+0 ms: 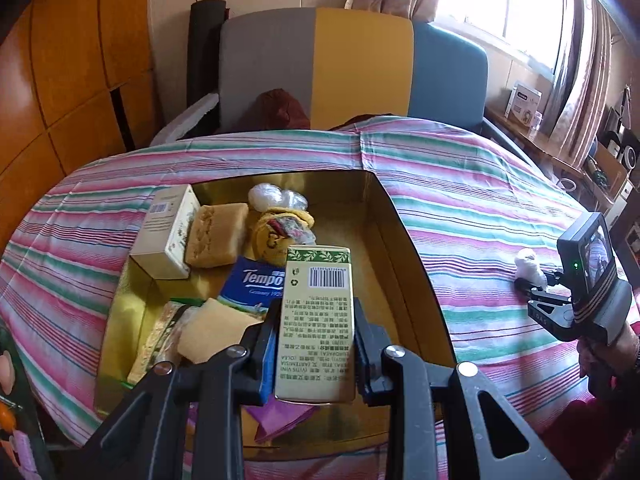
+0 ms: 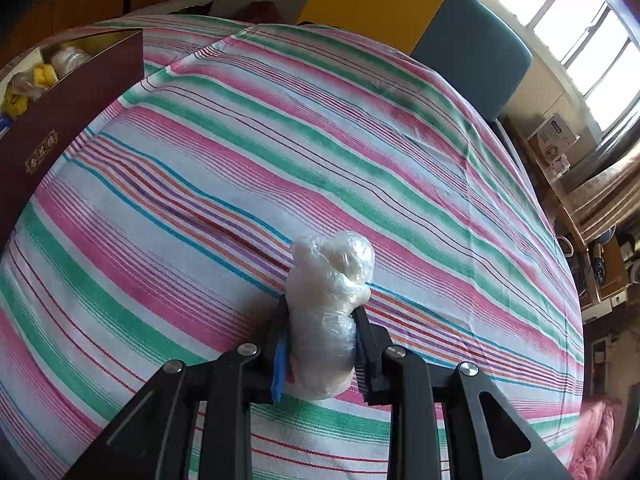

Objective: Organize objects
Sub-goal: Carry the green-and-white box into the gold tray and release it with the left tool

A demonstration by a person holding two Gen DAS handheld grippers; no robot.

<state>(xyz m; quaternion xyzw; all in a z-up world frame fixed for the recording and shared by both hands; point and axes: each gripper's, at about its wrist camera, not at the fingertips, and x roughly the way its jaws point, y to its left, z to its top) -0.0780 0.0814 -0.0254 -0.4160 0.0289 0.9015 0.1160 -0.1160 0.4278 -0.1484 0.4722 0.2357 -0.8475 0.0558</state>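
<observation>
My left gripper (image 1: 316, 312) is shut on a tall beige carton with a barcode (image 1: 318, 320) and holds it above the gold-lined box (image 1: 404, 232) on the striped bed. The box holds a white carton (image 1: 166, 232), brown cakes (image 1: 216, 236), a blue Tempo tissue pack (image 1: 256, 284), a yellow bag (image 1: 280, 232) and a clear plastic bundle (image 1: 276, 197). My right gripper (image 2: 320, 320) is shut on a white plastic-wrapped bundle (image 2: 328, 292) over the bedspread, to the right of the box (image 2: 72, 96). It also shows in the left wrist view (image 1: 530, 266).
The striped bedspread (image 2: 280, 140) covers the bed. A grey, yellow and blue headboard (image 1: 352, 68) stands behind. A cluttered sideboard (image 1: 560, 140) runs under the window at right. A wooden wardrobe (image 1: 72, 60) stands at left.
</observation>
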